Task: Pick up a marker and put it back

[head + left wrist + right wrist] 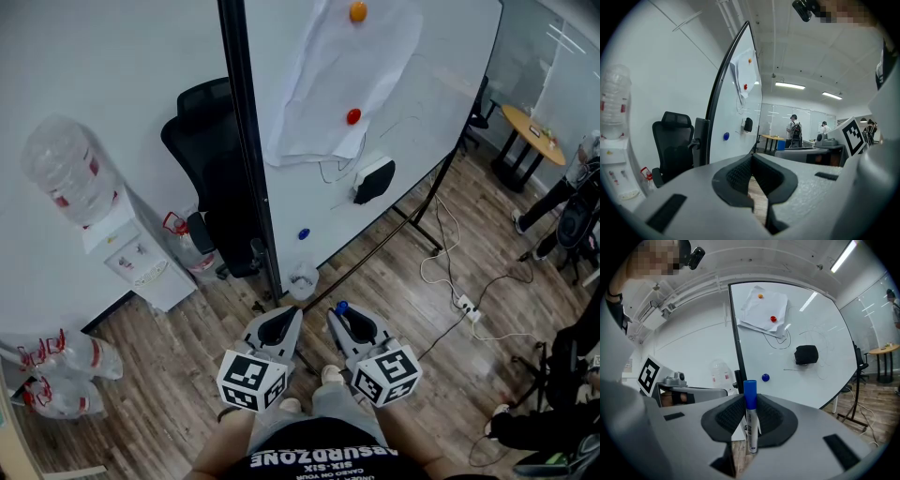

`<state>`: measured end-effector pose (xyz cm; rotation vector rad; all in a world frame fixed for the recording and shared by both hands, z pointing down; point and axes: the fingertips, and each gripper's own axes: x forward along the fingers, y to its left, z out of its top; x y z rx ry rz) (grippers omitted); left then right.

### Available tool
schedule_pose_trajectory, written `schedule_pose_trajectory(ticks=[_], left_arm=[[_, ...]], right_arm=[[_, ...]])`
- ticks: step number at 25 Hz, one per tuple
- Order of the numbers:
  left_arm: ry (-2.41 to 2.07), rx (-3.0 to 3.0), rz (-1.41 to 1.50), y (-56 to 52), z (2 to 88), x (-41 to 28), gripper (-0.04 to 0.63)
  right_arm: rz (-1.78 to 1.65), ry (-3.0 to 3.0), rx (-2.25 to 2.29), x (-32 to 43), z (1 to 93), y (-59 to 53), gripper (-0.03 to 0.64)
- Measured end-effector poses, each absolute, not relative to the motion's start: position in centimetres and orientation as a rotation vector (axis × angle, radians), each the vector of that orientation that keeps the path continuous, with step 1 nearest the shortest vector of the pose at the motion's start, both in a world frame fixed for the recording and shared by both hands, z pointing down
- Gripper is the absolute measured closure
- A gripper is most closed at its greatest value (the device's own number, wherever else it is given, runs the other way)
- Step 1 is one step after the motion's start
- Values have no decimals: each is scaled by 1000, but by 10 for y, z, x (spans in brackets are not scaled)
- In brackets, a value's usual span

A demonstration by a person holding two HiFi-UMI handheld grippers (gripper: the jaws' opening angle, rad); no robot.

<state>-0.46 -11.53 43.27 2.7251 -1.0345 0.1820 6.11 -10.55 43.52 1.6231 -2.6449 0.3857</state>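
A large white whiteboard (431,112) on a black frame fills the upper middle of the head view. On it are a loose sheet of white paper (328,84), a round orange magnet (357,11), a round red magnet (353,116), a small blue magnet (303,234) and a black eraser (374,180). To the left of it are a black office chair (208,169) and a white water dispenser (136,258) topped by a clear bottle (67,173). A small clear container (302,278) sits on the wood-plank floor (159,366) at the board's foot, just above the two grippers in the frame. A white cable with a power strip (466,307) trails off to the right.

The right gripper (354,323) has its dark pads (771,416) closed on a white-barrelled marker with a blue cap (751,420). The marker stands upright between them, cap uppermost. The left gripper (277,328) holds nothing; its pads (736,176) meet at the far tips, with only floor showing through the slit behind.

Both grippers sit side by side at the lower centre of the head view, close in front of the person's torso. They are roughly level and aimed towards the whiteboard.
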Motion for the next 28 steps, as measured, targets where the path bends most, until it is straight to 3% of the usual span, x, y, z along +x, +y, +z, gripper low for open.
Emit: schedule_pose_trajectory(ticks=[28], left_arm=[[-1077, 2710, 174, -121, 430, -2, 588]], right_arm=[[171, -2753, 1593, 69, 373, -133, 543]])
